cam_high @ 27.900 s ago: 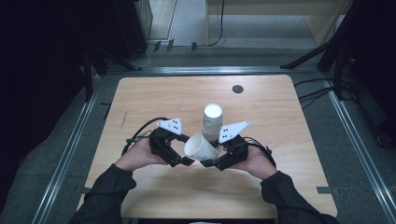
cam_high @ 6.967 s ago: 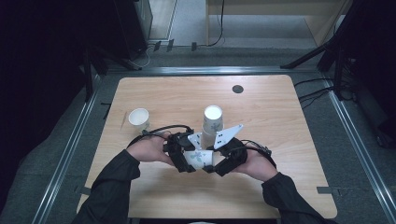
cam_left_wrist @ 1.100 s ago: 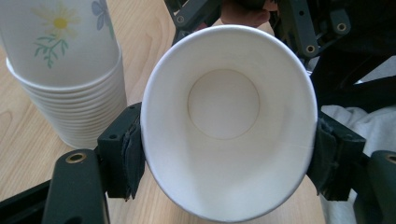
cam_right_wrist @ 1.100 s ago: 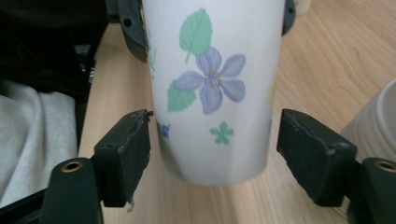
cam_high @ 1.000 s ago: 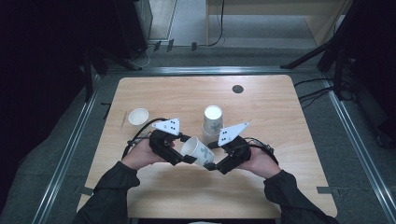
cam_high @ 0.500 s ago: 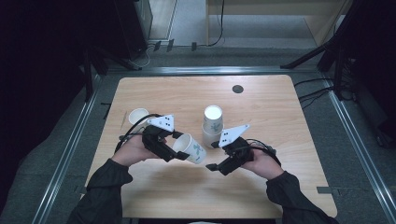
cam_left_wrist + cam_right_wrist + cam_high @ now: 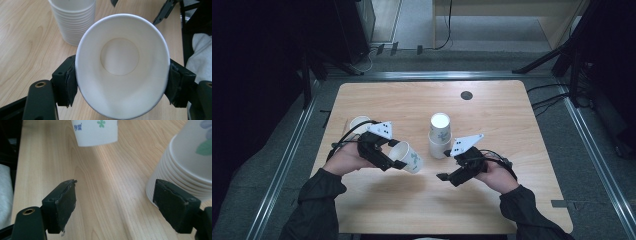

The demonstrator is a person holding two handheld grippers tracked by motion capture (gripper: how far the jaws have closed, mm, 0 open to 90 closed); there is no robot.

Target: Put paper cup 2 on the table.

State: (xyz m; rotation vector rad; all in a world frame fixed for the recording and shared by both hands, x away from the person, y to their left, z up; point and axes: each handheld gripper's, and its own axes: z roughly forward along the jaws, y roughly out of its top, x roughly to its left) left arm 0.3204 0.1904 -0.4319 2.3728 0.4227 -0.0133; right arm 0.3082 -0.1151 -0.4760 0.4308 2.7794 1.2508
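one paper cup (image 7: 121,65) squeezed in left jaws — right jaws open, empty — one cup stack (image 7: 440,136).

Cup stack (image 7: 185,165) cut off at right gripper view's edge

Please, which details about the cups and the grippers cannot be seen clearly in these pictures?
- Printed writing on the held cup: too small, cut by the top edge in the right gripper view.
- Number of cups in the stack: rims too small in the high view, top cut off in the left gripper view.
- Single cup: partly hidden behind the left gripper.
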